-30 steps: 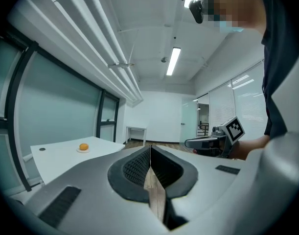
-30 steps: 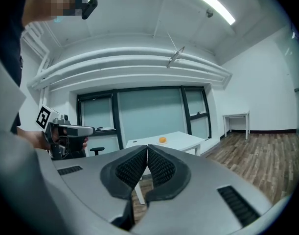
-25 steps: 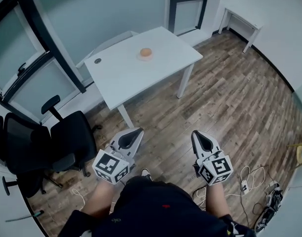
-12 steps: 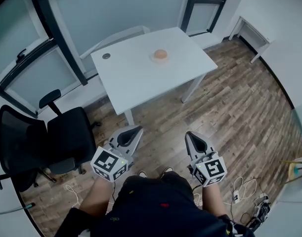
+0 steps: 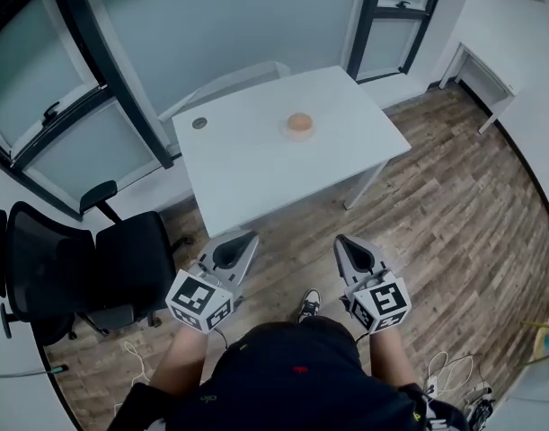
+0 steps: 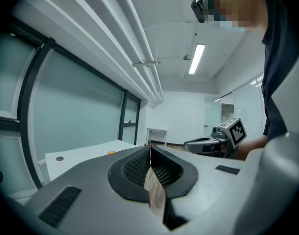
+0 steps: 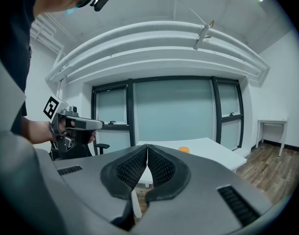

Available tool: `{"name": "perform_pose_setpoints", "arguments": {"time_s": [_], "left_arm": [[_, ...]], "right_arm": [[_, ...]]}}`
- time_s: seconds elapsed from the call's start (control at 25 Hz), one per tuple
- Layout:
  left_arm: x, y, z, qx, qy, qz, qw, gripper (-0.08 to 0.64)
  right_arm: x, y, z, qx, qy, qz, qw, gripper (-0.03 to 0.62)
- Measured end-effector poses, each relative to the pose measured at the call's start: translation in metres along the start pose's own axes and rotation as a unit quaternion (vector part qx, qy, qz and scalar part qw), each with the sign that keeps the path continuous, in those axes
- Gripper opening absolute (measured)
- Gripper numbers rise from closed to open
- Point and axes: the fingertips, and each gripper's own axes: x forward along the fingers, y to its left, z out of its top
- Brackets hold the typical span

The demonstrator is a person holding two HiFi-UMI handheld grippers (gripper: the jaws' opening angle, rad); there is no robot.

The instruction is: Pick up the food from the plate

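An orange piece of food point(image 5: 299, 121) lies on a small plate point(image 5: 298, 133) near the far side of a white table point(image 5: 256, 164). In the right gripper view the food point(image 7: 183, 150) shows as a small orange spot on the tabletop; in the left gripper view it point(image 6: 111, 152) is barely visible. My left gripper point(image 5: 247, 238) and right gripper point(image 5: 340, 241) are held low in front of the person's body, well short of the table, over the wood floor. Both have their jaws pressed together with nothing between them.
A black office chair point(image 5: 121, 259) stands left of the table. A round grommet point(image 5: 199, 123) sits in the table's far left corner. Glass partitions with dark frames point(image 5: 112, 70) stand behind it. A small white side table point(image 5: 485, 74) is far right; cables point(image 5: 454, 371) lie on the floor.
The view has shifted so the table sits closer and more to the right in the frame; the person has stepped towards it. Both grippers stay shut in front of the body.
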Motion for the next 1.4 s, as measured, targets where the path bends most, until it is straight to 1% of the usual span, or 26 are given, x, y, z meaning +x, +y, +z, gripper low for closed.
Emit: {"name": "perform_pose_setpoints", "arguments": {"time_s": [0.08, 0.2, 0.32, 0.44, 0.56, 0.8, 0.88, 1.0, 1.08, 1.16, 1.24, 1.32, 1.4], "left_arm": [[0.027, -0.001, 0.014, 0.015, -0.001, 0.01, 0.9998, 0.023], [0.063, -0.001, 0.028, 0.016, -0.001, 0.027, 0.9995, 0.023], [0.092, -0.001, 0.028, 0.018, 0.008, 0.039, 0.999, 0.023], [0.123, -0.004, 0.025, 0.011, 0.015, 0.046, 0.9987, 0.023], [0.146, -0.006, 0.023, 0.005, 0.028, 0.049, 0.9984, 0.023], [0.17, 0.006, 0.009, -0.005, 0.047, 0.049, 0.9977, 0.023], [0.172, 0.02, 0.002, -0.019, 0.05, 0.053, 0.9972, 0.023], [0.18, 0.049, -0.006, -0.042, 0.049, 0.055, 0.9964, 0.023], [0.19, 0.069, -0.011, -0.053, 0.046, 0.051, 0.9962, 0.023], [0.201, 0.09, -0.011, -0.054, 0.042, 0.048, 0.9965, 0.023], [0.212, 0.116, -0.005, -0.047, 0.031, 0.049, 0.9972, 0.023], [0.221, 0.147, -0.002, -0.045, 0.025, 0.051, 0.9974, 0.023], [0.225, 0.182, -0.006, -0.051, 0.028, 0.052, 0.997, 0.023]], "right_arm": [[0.005, -0.03, 0.007, 0.004, -0.009, 0.007, 1.0, 0.023], [0.007, -0.074, 0.01, 0.017, -0.012, 0.015, 1.0, 0.023], [0.009, -0.116, 0.006, 0.03, -0.014, 0.012, 0.999, 0.023], [0.011, -0.157, -0.002, 0.049, -0.008, 0.004, 0.999, 0.023], [0.016, -0.179, -0.011, 0.062, 0.003, 0.01, 0.998, 0.023], [0.043, -0.198, -0.027, 0.082, 0.018, 0.015, 0.996, 0.023], [0.06, -0.199, -0.029, 0.075, 0.027, 0.017, 0.997, 0.023], [0.089, -0.195, -0.026, 0.026, 0.044, 0.021, 0.998, 0.023], [0.107, -0.197, -0.023, 0.006, 0.054, 0.021, 0.998, 0.023], [0.127, -0.203, -0.022, 0.008, 0.061, 0.017, 0.998, 0.023], [0.152, -0.212, -0.018, 0.008, 0.067, 0.012, 0.998, 0.023], [0.185, -0.217, -0.012, -0.003, 0.075, 0.01, 0.997, 0.023], [0.222, -0.217, -0.004, -0.013, 0.078, 0.01, 0.997, 0.023]]}}
